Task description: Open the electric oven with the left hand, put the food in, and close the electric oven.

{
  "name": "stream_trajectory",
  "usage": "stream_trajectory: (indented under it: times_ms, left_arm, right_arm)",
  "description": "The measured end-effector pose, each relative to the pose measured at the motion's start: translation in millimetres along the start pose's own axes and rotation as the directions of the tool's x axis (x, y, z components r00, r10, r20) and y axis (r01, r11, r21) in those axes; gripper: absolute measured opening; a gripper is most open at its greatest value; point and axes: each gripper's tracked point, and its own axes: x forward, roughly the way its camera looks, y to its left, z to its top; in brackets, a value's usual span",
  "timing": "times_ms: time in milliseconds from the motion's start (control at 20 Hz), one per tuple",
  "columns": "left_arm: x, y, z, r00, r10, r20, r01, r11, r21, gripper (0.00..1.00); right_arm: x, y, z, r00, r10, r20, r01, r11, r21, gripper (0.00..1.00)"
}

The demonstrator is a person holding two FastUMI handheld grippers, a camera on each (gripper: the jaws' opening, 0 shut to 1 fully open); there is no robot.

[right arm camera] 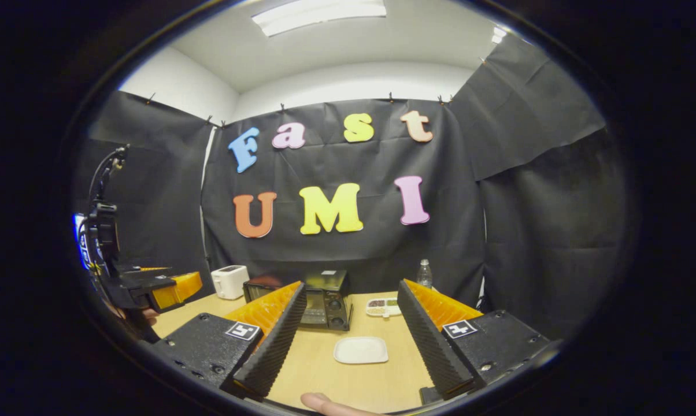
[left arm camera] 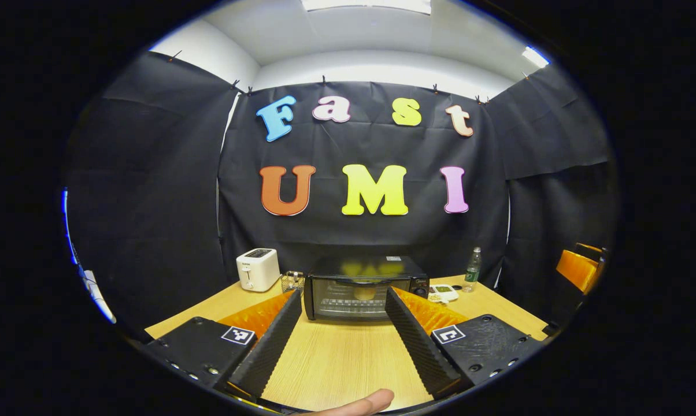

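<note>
Both tongs gape wide, empty: left gripper (left arm camera: 341, 338) and right gripper (right arm camera: 352, 332) hover over the wooden table (left arm camera: 348, 358). Electric oven (left arm camera: 364, 288) sits shut at the table's far side, food dim behind its glass. White plate (right arm camera: 361, 350) lies nearer, toaster (left arm camera: 258, 268) left of the oven, bottle (left arm camera: 472, 269) right. Black cloth walls, white ceiling.

Both the left gripper (left arm camera: 342, 341) and the right gripper (right arm camera: 354, 335) are held level with jaws spread wide, gripping nothing, a fingertip (left arm camera: 371, 401) below.
</note>
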Motion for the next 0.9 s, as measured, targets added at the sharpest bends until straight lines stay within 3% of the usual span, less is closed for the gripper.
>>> stream_trajectory:
  times_ms: [100,150,250,500,850,900]
  left_arm:
    - [-11.7,8.3,6.5,0.999,0.019,0.028,-0.019,1.0,0.002,0.89]
    - [-17.2,8.1,7.0,0.999,0.014,0.033,-0.014,1.0,0.005,1.0]
    - [-25.7,9.3,8.1,0.999,0.006,0.037,-0.006,1.0,0.009,0.93]
    - [-40.8,-0.3,8.4,0.998,-0.063,0.025,0.063,0.998,-0.02,0.93]
    - [-42.2,4.3,10.2,0.998,-0.064,0.021,0.065,0.998,-0.018,0.93]
    - [-42.2,3.4,10.3,0.997,-0.07,0.022,0.071,0.997,-0.022,0.83]
  right_arm:
    - [-0.1,8.5,-3.0,1.0,0.011,-0.006,-0.011,1.0,-0.007,0.96]
    - [0.2,13.1,-4.1,1.0,0.016,-0.011,-0.017,1.0,-0.005,0.96]
    - [-0.2,24.0,-9.5,0.999,0.038,-0.032,-0.038,0.999,-0.01,0.96]
    - [-2.7,36.3,-10.9,0.998,0.055,-0.039,-0.056,0.998,-0.029,0.96]
    - [-0.3,32.1,-8.6,0.999,0.031,-0.038,-0.033,0.999,-0.036,0.96]
    - [-0.6,31.0,-10.6,0.999,0.031,-0.042,-0.033,0.999,-0.035,0.96]
